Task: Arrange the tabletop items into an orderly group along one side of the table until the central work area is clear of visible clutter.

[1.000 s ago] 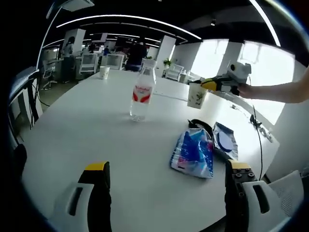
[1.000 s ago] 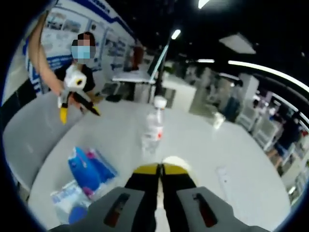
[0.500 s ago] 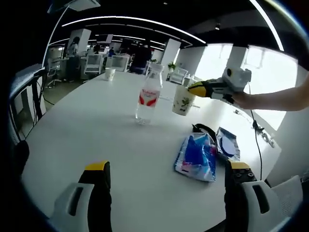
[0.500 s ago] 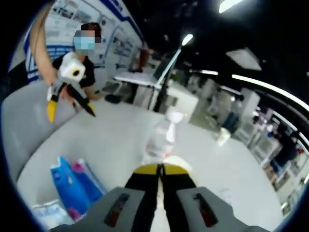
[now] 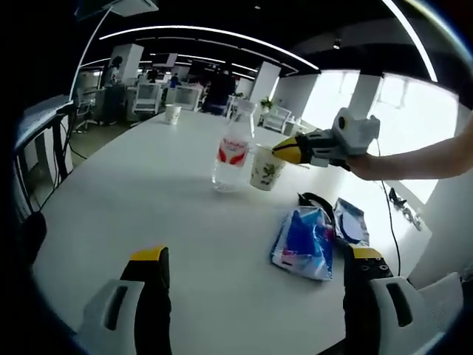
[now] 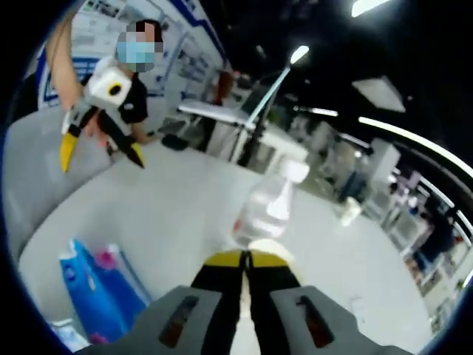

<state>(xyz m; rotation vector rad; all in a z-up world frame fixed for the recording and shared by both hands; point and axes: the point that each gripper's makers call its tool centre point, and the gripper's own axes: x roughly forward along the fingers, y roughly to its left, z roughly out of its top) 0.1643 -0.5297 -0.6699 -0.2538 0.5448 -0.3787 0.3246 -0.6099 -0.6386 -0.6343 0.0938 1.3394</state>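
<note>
Left gripper view: the left gripper [image 5: 255, 259] hangs over the near edge of the white table [image 5: 126, 200], jaws spread wide with nothing between them. At about 12 o'clock stands one clear water bottle [image 5: 233, 146] with a red label. Just beside it, toward 1 o'clock, the right gripper [image 5: 284, 150] comes in from 3 o'clock, pinching the rim of one patterned paper cup [image 5: 264, 167]. One blue packet [image 5: 303, 238] lies flat at 4 o'clock; one smaller blue-and-white pouch [image 5: 348, 222] lies just beyond it, with a dark looped item [image 5: 312, 198] near both. A second paper cup [image 5: 172, 113], plain, stands far off at 11 o'clock. Count: two cups, one bottle, two soft packs.

Right gripper view: the right gripper's own jaws rise from 6 o'clock, closed together on the pale rim of the patterned paper cup [image 6: 270, 252]. The water bottle [image 6: 267, 210] stands directly behind at 12 o'clock. The blue packet [image 6: 92, 285] lies at 8 o'clock, and the left gripper [image 6: 100, 157] hangs open at 10 o'clock.

The risk, as I judge it: the cup is very near the bottle, so a sideways sweep could knock the bottle over. A rim-only pinch could also crease the thin cup or let it swing loose.
</note>
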